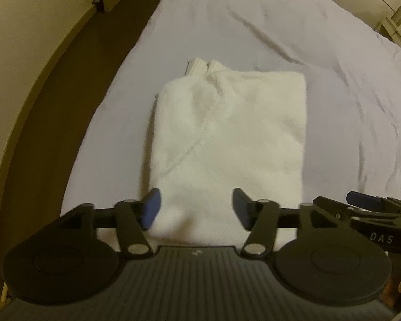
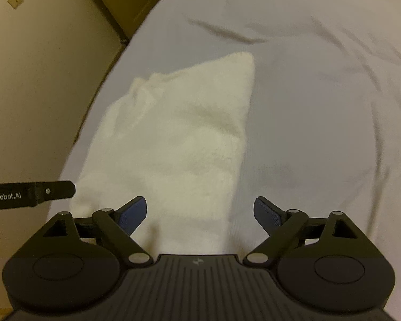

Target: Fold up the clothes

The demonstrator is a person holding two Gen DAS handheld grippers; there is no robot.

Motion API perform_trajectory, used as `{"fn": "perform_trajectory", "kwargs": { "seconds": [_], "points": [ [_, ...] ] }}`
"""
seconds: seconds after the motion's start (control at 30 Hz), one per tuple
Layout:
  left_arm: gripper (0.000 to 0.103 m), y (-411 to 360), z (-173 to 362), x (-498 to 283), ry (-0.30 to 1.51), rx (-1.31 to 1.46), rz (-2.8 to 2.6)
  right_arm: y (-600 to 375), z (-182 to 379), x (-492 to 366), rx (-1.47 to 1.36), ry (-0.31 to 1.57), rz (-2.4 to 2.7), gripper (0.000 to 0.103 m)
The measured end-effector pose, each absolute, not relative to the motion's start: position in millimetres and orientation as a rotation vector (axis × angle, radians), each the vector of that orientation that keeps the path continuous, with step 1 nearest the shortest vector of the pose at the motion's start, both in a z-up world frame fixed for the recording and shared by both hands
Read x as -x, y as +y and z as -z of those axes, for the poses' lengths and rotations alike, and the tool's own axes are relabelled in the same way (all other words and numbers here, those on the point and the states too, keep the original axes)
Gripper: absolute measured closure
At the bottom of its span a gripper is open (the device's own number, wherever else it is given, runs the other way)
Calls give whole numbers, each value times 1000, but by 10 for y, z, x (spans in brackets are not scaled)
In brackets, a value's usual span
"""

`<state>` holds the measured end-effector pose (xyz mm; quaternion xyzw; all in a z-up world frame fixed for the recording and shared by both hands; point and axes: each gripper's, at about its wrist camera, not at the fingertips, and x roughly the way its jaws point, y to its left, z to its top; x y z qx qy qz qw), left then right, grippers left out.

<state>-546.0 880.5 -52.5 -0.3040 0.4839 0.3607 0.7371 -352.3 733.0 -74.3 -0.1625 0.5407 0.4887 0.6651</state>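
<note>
A white fleecy garment [image 1: 227, 139] lies folded into a neat rectangle on the bed [image 1: 334, 67], near the bed's left edge, with 2 ribbed cuffs [image 1: 203, 69] poking out at its far left corner. The left gripper [image 1: 196, 208] hangs just above the garment's near edge, its jaws spread wide and holding nothing; the blue pads [image 1: 152, 208] sit over the near corners of the fold. The right gripper [image 2: 200, 214] hovers alongside, also spread open and empty, straddling the garment's right-hand edge so that 1 finger is over the fleece and the other over bare sheet. From the left wrist view the right gripper shows at the right margin, close beside the left. The pale sheet is creased with long wrinkles beyond the garment. A dark floor strip [image 1: 53, 123] and a beige wall [image 1: 26, 40] run along the bed's left side. Nothing lies between either gripper and the garment.
</note>
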Motion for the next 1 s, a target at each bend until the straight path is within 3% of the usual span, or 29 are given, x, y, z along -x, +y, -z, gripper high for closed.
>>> {"fn": "perform_trajectory", "kwargs": {
  "seconds": [0.17, 0.33, 0.43, 0.5, 0.57, 1.0],
  "points": [
    [30, 8437, -53, 5532, 1023, 599, -846, 7091, 311, 3588, 383, 1151, -1125, 14],
    [8, 8048, -652, 5584, 931, 532, -903, 6860, -166, 3680, 439, 1042, -1127, 13],
    [1, 7826, -967, 5639, 867, 506, -941, 6751, -327, 3677, 446, 1008, -1152, 13],
    [1, 7713, -1086, 5649, 846, 500, -968, 6684, -416, 3668, 449, 988, -1172, 11],
    [1, 7604, -1194, 5655, 828, 494, -994, 6617, -505, 3659, 452, 969, -1192, 0],
    [1, 6947, -1311, 5606, 787, 576, -1152, 6228, -861, 3587, 527, 820, -1274, 0]
  ]
}}
